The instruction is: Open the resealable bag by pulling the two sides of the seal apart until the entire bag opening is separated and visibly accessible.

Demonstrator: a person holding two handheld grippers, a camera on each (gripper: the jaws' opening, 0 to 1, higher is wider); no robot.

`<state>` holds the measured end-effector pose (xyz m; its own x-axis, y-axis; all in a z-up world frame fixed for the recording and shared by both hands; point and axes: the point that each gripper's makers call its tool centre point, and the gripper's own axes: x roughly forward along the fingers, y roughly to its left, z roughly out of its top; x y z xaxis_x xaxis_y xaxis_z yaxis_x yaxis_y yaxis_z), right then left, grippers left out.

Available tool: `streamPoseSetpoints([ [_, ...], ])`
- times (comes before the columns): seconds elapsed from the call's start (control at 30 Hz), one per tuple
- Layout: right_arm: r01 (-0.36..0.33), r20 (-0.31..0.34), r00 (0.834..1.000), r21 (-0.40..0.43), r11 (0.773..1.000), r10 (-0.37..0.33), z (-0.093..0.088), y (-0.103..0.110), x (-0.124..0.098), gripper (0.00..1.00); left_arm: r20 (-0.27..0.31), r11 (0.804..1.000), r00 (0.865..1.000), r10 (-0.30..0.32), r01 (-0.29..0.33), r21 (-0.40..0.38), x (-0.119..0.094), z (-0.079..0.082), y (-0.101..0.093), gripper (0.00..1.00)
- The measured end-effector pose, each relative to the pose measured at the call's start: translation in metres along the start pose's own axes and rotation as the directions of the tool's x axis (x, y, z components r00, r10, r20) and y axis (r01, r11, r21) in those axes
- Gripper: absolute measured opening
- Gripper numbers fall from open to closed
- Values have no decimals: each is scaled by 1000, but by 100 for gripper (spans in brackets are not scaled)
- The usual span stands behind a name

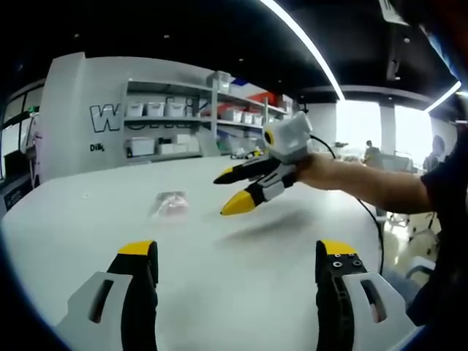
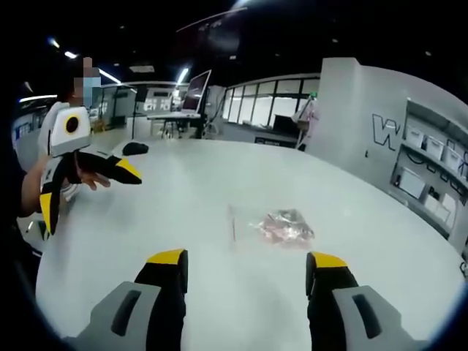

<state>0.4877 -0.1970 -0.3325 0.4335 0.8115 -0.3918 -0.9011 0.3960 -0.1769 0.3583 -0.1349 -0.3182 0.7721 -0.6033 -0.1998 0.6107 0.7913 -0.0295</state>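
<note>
Small clear resealable plastic bag (image 2: pixel 284 227) with pinkish contents lying flat mid-counter, untouched, seal apparently shut. Approach step only. Left hand-held gripper (image 1: pixel 238 259) and right hand-held gripper (image 2: pixel 245 267) both hovering with jaws apart, holding nothing. Next: descend, pinch opposite seal lips. Broad white counter (image 2: pixel 183 183), edges well apart from bag, ample room.

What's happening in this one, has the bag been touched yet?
Not yet. A person holds two yellow-tipped grippers above a white table. The small clear resealable bag with pinkish contents lies flat on it, with neither gripper touching it. The left gripper and the right gripper both hover open, short of the bag.
</note>
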Motion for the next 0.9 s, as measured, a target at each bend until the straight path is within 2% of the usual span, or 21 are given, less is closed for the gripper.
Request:
streamPoseSetpoints([
  [0.9,-1,-3,1000,-5,1000,1,-1,-3,11,63,8,1000,1000,8,-8,4,1,1,5,87],
])
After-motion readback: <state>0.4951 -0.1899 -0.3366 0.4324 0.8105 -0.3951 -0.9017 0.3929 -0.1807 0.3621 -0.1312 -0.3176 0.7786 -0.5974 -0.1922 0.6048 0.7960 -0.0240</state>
